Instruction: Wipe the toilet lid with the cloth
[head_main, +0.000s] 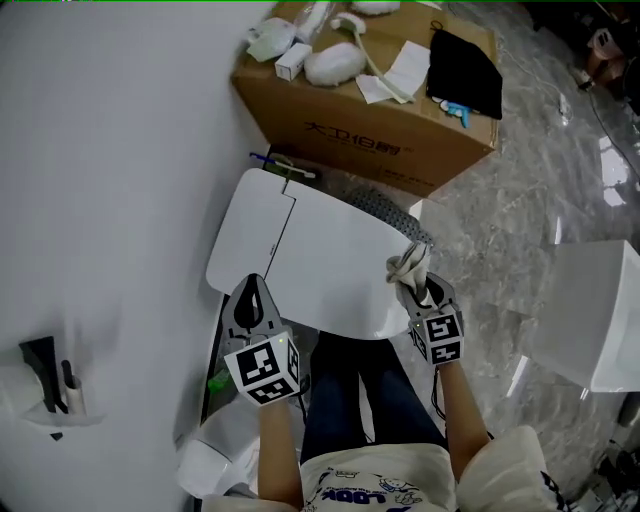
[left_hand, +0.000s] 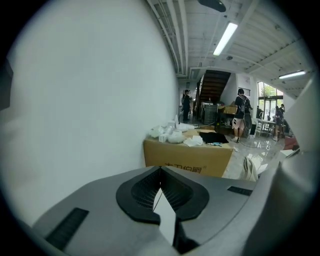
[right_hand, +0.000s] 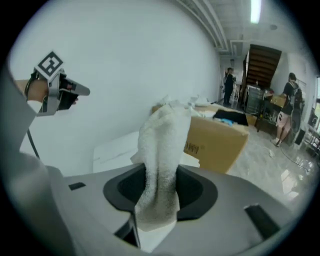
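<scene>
The white toilet lid (head_main: 320, 260) lies shut in the middle of the head view. At its right edge my right gripper (head_main: 418, 285) is shut on a bunched pale cloth (head_main: 408, 264). In the right gripper view the cloth (right_hand: 162, 145) stands up between the jaws, with the lid (right_hand: 115, 150) behind it. My left gripper (head_main: 252, 292) hovers at the lid's near left edge. Its jaws meet at the tips and hold nothing (left_hand: 160, 171). It also shows in the right gripper view as the left gripper (right_hand: 75, 90), held up in front of the wall.
A white wall runs along the left. Behind the toilet stands a brown cardboard box (head_main: 380, 110) with white items and a black cloth on top. A white block (head_main: 590, 315) is on the marble floor at right. A wall fitting (head_main: 45, 385) hangs low left. The person's legs are just below the lid.
</scene>
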